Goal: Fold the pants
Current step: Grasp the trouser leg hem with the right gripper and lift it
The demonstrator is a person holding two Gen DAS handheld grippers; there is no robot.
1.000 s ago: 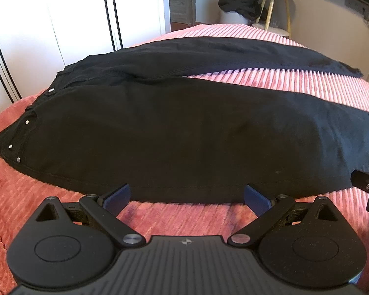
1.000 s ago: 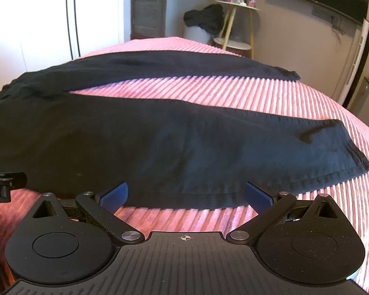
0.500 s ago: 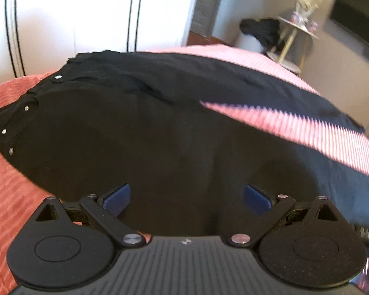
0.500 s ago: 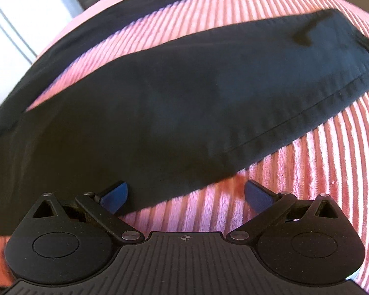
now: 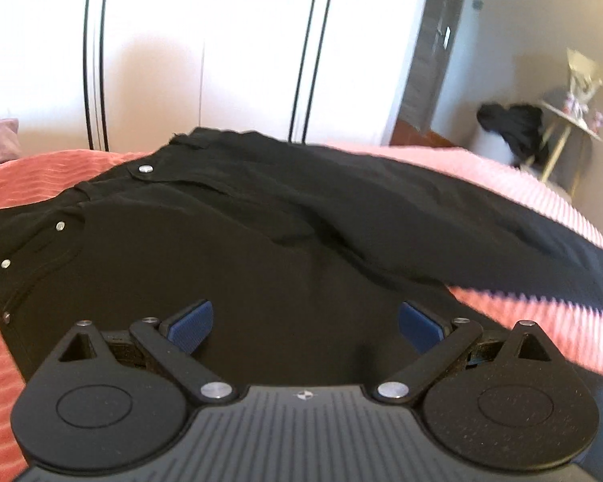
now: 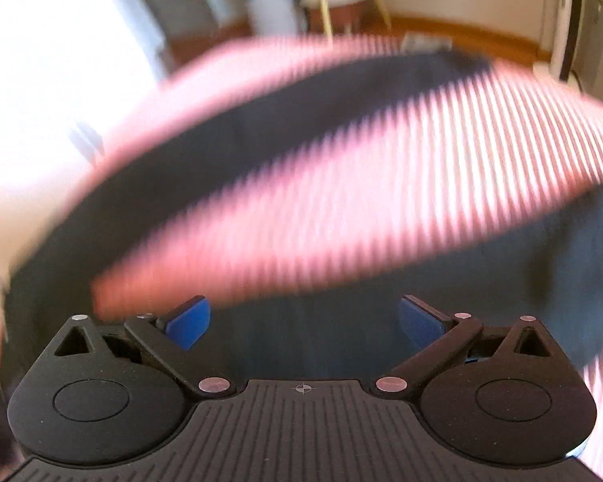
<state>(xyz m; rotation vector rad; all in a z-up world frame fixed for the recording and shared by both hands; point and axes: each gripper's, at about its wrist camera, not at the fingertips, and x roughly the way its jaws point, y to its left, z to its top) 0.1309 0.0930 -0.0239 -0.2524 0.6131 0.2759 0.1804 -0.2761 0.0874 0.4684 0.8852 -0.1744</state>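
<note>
both grippers (image 5: 305, 323) advanced; pants (image 5: 261, 249) now beneath.

pants (image 5: 285, 241): black, silver rivets and button at waist. bedspread (image 5: 32, 176): ribbed; coral-orange in left wrist view, pink with pale stripes toward the right. left gripper (image 5: 305, 323): black body, blue finger pads (image 5: 189, 323). right gripper (image 6: 305, 321): same black/blue. wardrobe doors (image 5: 221, 52): white, thin black vertical lines. dark clothes pile (image 5: 510, 124): black. side table (image 5: 563, 128): pale top, yellowish legs. right wrist view blurred.
</note>
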